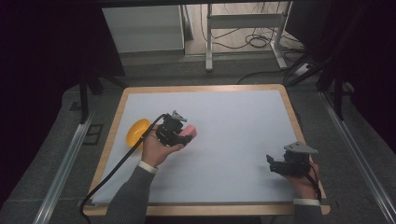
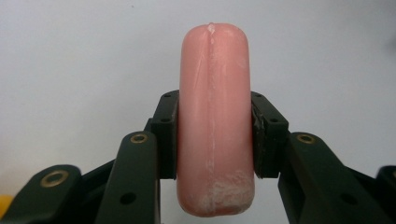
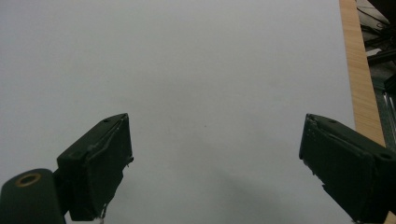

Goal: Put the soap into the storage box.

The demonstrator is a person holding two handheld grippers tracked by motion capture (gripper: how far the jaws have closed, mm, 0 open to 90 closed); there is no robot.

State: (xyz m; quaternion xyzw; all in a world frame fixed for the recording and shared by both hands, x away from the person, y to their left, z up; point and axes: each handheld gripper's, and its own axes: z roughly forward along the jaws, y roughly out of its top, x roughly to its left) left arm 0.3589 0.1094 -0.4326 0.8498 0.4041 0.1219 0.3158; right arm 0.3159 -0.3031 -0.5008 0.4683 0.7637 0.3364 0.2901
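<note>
A pink, rounded, sausage-like block (image 2: 215,121) stands between the pads of my left gripper (image 2: 215,135), which is shut on its two sides. In the high view that left gripper (image 1: 183,134) hangs over the left middle of the white sheet with the pink block (image 1: 189,131) sticking out to the right. A yellow, rounded object (image 1: 137,132) lies just left of that hand near the sheet's left edge. My right gripper (image 1: 271,162) rests low at the right front of the table. Its jaws stand wide apart (image 3: 215,158) with nothing but white sheet between them.
The white sheet (image 1: 224,116) covers a wooden-rimmed table (image 1: 289,100). A black cable (image 1: 116,168) trails from the left gripper off the front left corner. Metal rails run along both sides, and a white frame with cables stands beyond the far edge.
</note>
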